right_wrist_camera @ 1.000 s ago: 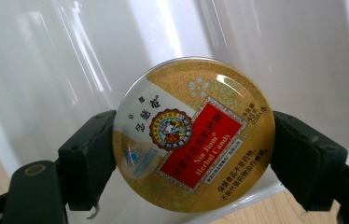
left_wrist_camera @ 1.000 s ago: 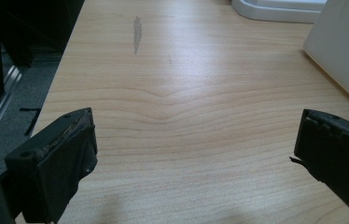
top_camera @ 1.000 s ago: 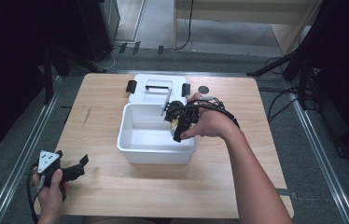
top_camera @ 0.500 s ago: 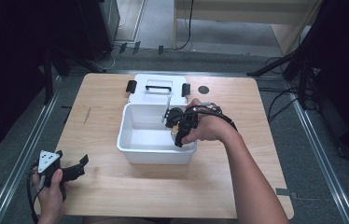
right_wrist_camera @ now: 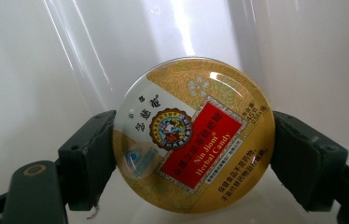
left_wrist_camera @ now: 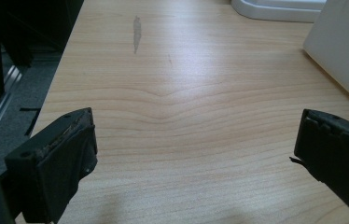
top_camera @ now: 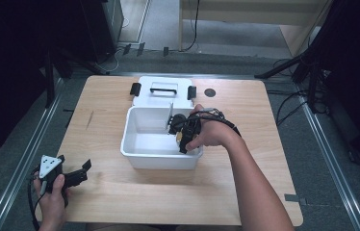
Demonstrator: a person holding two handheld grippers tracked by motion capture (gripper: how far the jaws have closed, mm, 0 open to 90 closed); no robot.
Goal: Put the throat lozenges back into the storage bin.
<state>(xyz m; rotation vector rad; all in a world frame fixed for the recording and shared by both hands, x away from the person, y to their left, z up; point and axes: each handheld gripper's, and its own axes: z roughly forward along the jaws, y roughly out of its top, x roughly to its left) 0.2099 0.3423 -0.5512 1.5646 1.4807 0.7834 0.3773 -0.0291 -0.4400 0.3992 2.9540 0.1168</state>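
Right gripper clamped on a round candy tin, jaws on opposite sides of its rim so the lid faces the camera; held inside the white bin, at the bin's right end, likely for setting it down there; whether the tin touches the bin floor, can't tell. Left gripper jaws wide apart, nothing between them, parked near the counter's front-left corner, probably just out of the way. White lid with black latches lies flat behind the bin toward the counter's far edge, so the bin is open for loading. Tin: gold, glossy domed top, red label reading "Nin Jiom Herbal Candy", Chinese text, round emblem.
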